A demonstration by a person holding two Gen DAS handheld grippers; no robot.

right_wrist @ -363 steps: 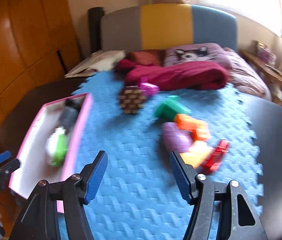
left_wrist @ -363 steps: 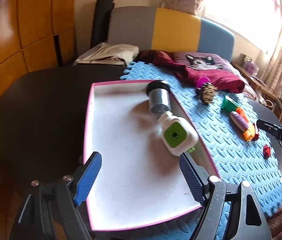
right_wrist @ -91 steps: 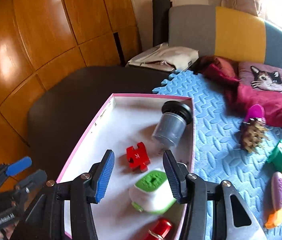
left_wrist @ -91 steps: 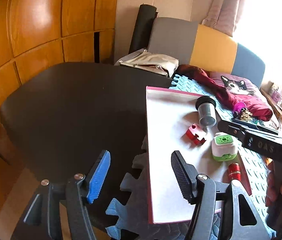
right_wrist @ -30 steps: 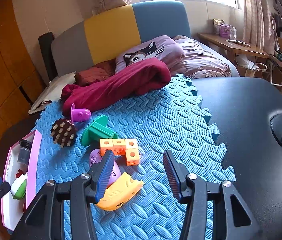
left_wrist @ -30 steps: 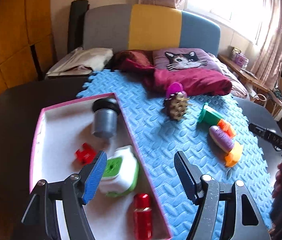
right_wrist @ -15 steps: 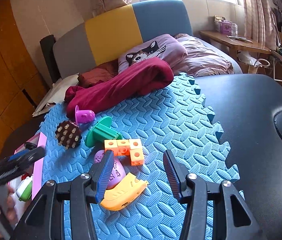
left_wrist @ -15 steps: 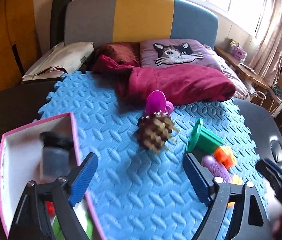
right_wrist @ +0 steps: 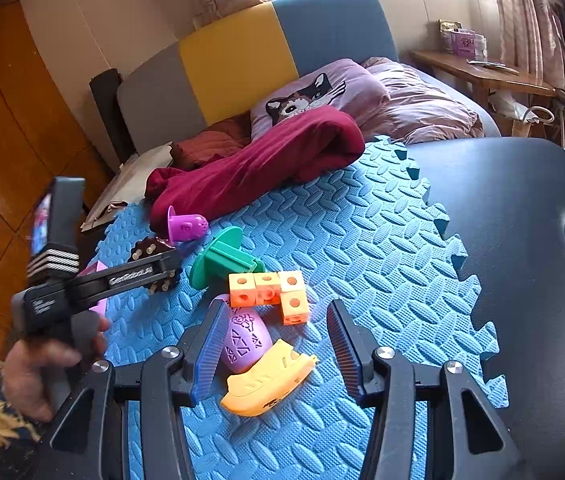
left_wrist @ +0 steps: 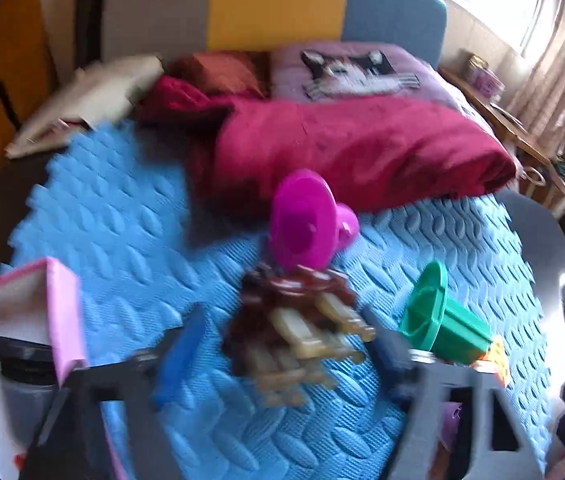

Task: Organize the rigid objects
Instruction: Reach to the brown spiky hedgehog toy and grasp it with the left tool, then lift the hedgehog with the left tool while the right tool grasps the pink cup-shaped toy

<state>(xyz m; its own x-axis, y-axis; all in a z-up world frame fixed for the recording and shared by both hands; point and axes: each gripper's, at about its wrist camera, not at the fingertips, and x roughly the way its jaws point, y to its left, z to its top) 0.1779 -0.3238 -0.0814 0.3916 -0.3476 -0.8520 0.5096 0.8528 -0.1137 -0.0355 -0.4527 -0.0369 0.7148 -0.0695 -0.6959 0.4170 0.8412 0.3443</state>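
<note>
A brown spiky peg toy (left_wrist: 294, 332) lies on the blue foam mat (left_wrist: 130, 232). It sits between the fingers of my left gripper (left_wrist: 282, 356), whose jaws are closing; a small gap still shows on the left side. The picture is blurred. In the right wrist view the left gripper (right_wrist: 162, 268) covers part of the spiky toy (right_wrist: 150, 246). My right gripper (right_wrist: 278, 344) hovers open over a purple egg (right_wrist: 244, 338) and a yellow piece (right_wrist: 268, 380), gripping nothing. Orange cubes (right_wrist: 272, 288), a green funnel (right_wrist: 222, 262) and a magenta cup (left_wrist: 302, 224) lie nearby.
The pink-walled tray (left_wrist: 62, 312) stands at the mat's left edge with a grey jar (left_wrist: 22, 360) in it. A maroon cloth (right_wrist: 258, 164) and a cat cushion (right_wrist: 314, 96) lie behind the toys. The black tabletop (right_wrist: 522, 240) stretches to the right. A hand (right_wrist: 42, 352) holds the left gripper.
My left gripper has swung right from the tray and dropped onto the spiky toy, first widening, then narrowing its jaws around it. The right gripper has kept still.
</note>
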